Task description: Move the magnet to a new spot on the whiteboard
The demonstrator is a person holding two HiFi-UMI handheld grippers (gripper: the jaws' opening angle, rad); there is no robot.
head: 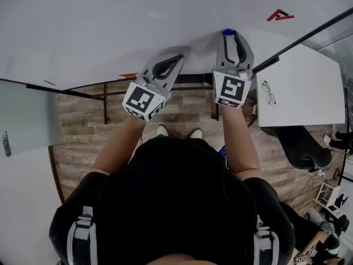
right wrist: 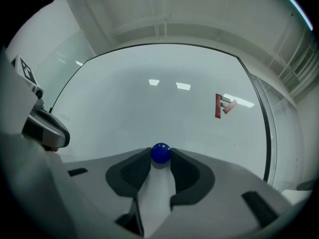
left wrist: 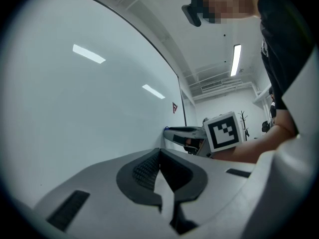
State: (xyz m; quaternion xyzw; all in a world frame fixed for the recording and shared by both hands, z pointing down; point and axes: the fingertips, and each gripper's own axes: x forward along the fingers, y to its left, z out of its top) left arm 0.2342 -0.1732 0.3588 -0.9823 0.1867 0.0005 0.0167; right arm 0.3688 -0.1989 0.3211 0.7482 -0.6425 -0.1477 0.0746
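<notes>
The whiteboard (head: pixel 110 26) fills the top of the head view and stands in front of both grippers. A round blue magnet (head: pixel 228 32) sits on it, seen close up in the right gripper view as the magnet (right wrist: pixel 160 153). My right gripper (head: pixel 229 36) points straight at the board, and its two pads touch the magnet's sides, so the right gripper (right wrist: pixel 160 156) is shut on it. My left gripper (head: pixel 177 58) hovers to the left, close to the board's lower edge, with the jaws together and nothing in them. In its own view the left gripper (left wrist: pixel 159 151) lies along the whiteboard (left wrist: pixel 75 108).
A red logo (head: pixel 279 16) is printed on the board to the right of the magnet. The board's dark frame (head: pixel 182 79) runs below the grippers. A white desk (head: pixel 303 87) with eyeglasses (head: pixel 268 93) and a dark chair (head: pixel 303 148) stand at the right.
</notes>
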